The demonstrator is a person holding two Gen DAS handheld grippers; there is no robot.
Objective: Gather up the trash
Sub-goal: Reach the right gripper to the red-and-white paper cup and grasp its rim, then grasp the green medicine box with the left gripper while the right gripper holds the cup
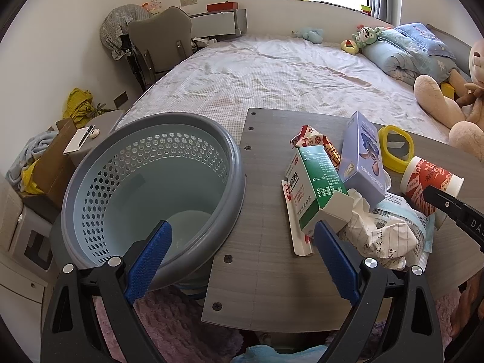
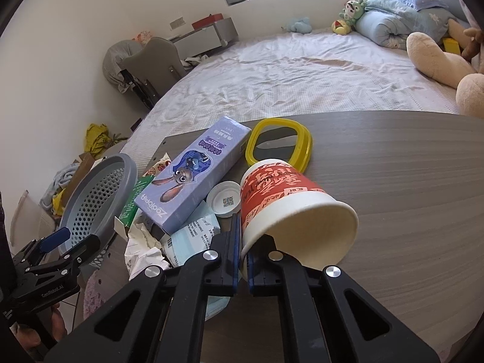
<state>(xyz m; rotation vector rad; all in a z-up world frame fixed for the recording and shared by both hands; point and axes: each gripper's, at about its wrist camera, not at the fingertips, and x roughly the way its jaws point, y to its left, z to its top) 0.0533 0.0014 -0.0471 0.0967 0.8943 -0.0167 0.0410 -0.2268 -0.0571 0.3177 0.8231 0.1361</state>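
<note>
1. You're pinching the rim wall of the paper cup with the right gripper, one finger inside the mouth, one outside, and the pads are pressing together on the thin wall, low centre of the right wrist view.
2. You're holding the left gripper with its blue fingers spread wide and nothing between them, at the bottom of the left wrist view, between the basket and the pile.
3. The cup is lying on its side on the grey table, mouth facing you, just right of the trash pile in the middle of the frame.
4. Look at it: red printed band, white lip, plain white inside, and it's appearing empty. It's light and soft-walled, so I'd judge it'll crush or slip if you're squeezing hard.
5. For a clean lift, you're wanting to raise it straight off the table first; the yellow ring and white lid are sitting right beside it.
6. The grey basket is waiting at the left edge of the table, mouth tipped toward you. You're needing to carry the cup across the purple box and crumpled paper without dragging it through them.
7. Only a narrow bite of the rim is held, so you're better off moving slowly.
</note>
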